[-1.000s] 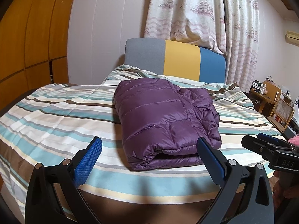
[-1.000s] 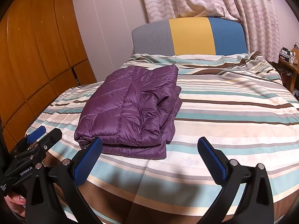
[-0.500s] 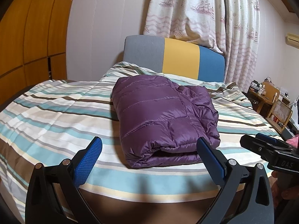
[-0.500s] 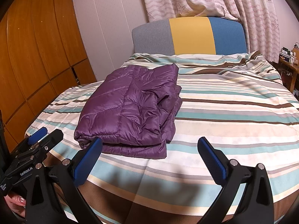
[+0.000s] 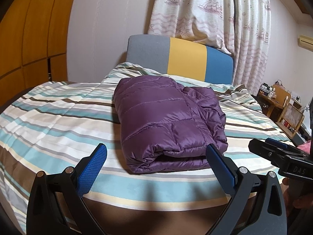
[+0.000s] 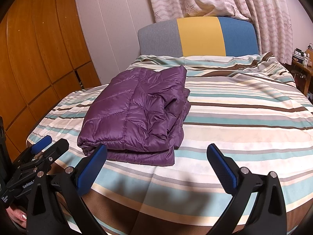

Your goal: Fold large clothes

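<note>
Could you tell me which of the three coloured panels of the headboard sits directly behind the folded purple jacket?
The grey panel, the one nearest the wooden wardrobe. The jacket lies below it on the striped duvet, while the yellow and blue panels stand further right.

The purple down jacket point(image 5: 168, 121) is thin quilted cloth with a glossy, slightly crinkled sheen and stitched seams. The striped duvet cover point(image 5: 54, 117) under it is matt woven cloth, soft and lightly creased. At 12 o'clock the headboard point(image 5: 180, 58) wears a matt, finely textured fabric in grey, yellow and blue, and the curtain point(image 5: 211, 13) above it is thin printed cloth. At 9 o'clock the wooden wardrobe point(image 5: 29, 29) looks smooth with a low satin shine. The left tool point(image 5: 156, 166) and right tool point(image 6: 156, 166) are matt black plastic with small bright metal pins; their blue pads point(image 5: 92, 170) are rubbery and ribbed.
</note>
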The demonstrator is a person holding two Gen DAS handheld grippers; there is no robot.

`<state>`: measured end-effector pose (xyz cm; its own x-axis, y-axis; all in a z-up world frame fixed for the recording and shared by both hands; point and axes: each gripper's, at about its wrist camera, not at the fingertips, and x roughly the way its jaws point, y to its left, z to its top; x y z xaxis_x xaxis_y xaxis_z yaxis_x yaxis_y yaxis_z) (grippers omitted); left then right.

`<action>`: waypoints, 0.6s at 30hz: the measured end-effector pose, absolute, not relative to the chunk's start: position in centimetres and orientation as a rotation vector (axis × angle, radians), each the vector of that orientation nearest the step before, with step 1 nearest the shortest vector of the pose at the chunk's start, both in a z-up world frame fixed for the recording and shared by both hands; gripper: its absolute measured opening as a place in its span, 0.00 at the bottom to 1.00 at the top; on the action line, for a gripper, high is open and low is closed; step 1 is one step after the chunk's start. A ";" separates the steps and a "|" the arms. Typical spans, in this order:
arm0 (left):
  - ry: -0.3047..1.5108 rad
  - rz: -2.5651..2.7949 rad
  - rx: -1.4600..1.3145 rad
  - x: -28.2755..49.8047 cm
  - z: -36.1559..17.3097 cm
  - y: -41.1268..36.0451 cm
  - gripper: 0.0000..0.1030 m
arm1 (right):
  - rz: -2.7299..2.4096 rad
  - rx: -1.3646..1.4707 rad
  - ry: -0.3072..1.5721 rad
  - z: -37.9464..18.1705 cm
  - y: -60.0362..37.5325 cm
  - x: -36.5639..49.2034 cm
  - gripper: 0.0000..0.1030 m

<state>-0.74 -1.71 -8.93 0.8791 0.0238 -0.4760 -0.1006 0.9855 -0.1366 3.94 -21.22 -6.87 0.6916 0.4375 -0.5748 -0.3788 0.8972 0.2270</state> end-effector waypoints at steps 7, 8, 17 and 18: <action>0.488 0.054 -0.173 -0.8 -8.9 -1.6 0.97 | 0.459 0.093 0.669 -7.0 -21.2 3.9 0.98; 0.493 0.054 -0.179 -0.8 -9.0 -1.5 0.97 | 0.459 0.093 0.671 -7.0 -21.2 3.9 0.98; 0.552 0.065 -0.203 0.0 -9.8 -1.0 0.97 | 0.455 0.100 0.681 -7.3 -21.2 4.1 0.98; 0.562 0.065 -0.215 0.1 -10.0 -0.8 0.97 | 0.453 0.102 0.683 -7.3 -21.2 4.2 0.98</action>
<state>0.11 -0.85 -10.05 0.8447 0.0027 -0.5352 -0.1198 0.9756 -0.1841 4.17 -21.20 -7.33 0.6827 0.4362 -0.5862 -0.3705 0.8981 0.2368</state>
